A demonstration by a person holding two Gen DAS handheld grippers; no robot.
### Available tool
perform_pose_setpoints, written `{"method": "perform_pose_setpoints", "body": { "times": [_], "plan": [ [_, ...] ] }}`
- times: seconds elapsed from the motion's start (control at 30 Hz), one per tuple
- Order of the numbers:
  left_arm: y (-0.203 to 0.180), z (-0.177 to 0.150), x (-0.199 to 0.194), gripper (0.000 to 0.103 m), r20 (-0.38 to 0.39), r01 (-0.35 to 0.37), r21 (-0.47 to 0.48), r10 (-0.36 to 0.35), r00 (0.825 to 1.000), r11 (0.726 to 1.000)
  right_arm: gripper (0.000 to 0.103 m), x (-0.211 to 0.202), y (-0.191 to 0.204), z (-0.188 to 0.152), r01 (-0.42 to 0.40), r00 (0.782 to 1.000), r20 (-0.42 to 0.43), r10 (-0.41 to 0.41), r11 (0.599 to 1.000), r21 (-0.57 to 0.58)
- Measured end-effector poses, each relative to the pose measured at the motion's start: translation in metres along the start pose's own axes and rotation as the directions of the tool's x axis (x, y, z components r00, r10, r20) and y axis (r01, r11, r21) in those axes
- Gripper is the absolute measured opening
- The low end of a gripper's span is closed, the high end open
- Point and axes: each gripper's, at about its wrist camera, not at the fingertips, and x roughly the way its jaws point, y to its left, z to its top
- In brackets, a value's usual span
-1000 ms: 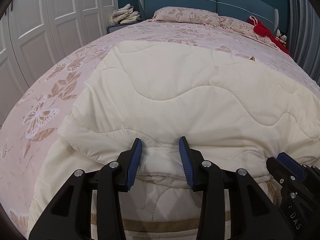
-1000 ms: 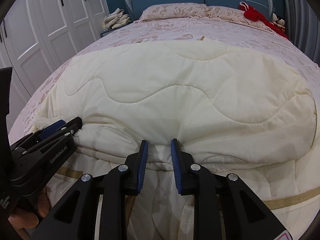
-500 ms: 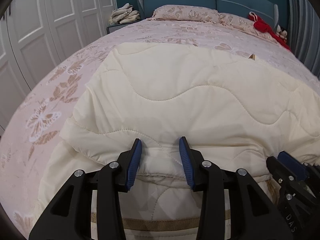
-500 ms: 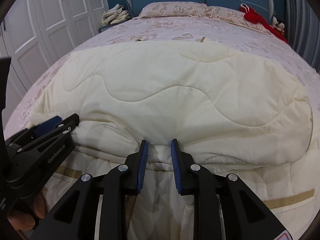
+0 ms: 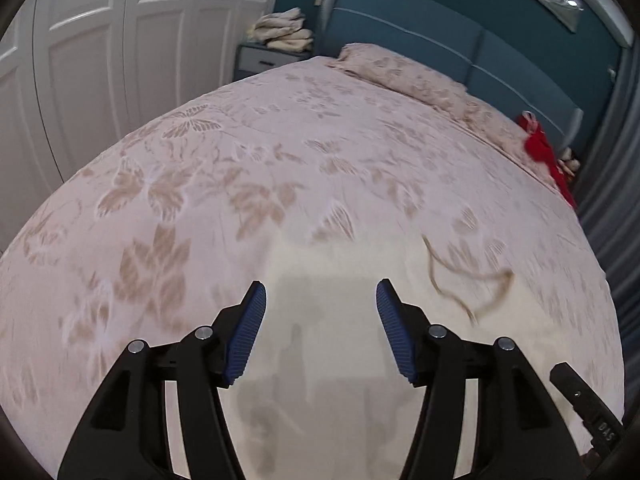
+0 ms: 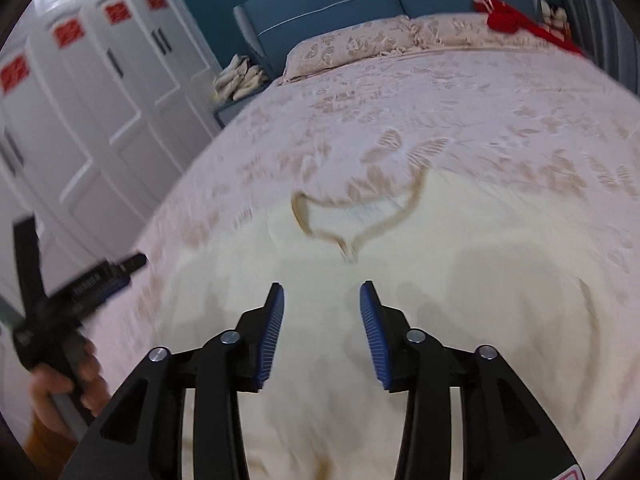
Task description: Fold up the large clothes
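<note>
Fold step just released. Left gripper [image 5: 320,330] and right gripper [image 6: 322,332] have just been opening; both stand about half open, nothing between the jaws. Cream quilt [image 6: 460,300] lies on the bed [image 5: 280,160] below them, tan strap [image 6: 360,216] loose on top. Next, likely: pick a fresh edge, regrip, fold again.
</note>
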Motion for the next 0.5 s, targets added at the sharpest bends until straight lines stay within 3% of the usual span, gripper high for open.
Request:
{"method": "perform_pose_setpoints", "body": {
  "times": [0.1,0.2,0.33,0.5],
  "plan": [
    [-0.008,0.021,0.030,0.055,-0.010,-0.026,0.027,0.027,1.000,0.999,0.043,0.048,0.010,0.029,-0.029,0.999,-0.032,0.029,0.999,0.018],
    [-0.011,0.026,0.070,0.055,-0.074,-0.039,0.027,0.040,0.996,0.999,0.043,0.094,0.019,0.045,-0.032,0.997,-0.076,0.033,0.999,0.017],
    [-0.005,0.015,0.112,0.055,-0.128,-0.069,0.022,0.071,0.989,0.997,0.043,0.151,0.026,0.061,-0.023,0.989,-0.145,0.029,0.999,0.041],
    [-0.001,-0.005,0.130,0.055,-0.098,-0.117,0.067,0.123,0.988,0.991,0.044,0.204,0.033,0.053,0.012,0.973,-0.232,-0.015,1.000,-0.015]
  ]
}}
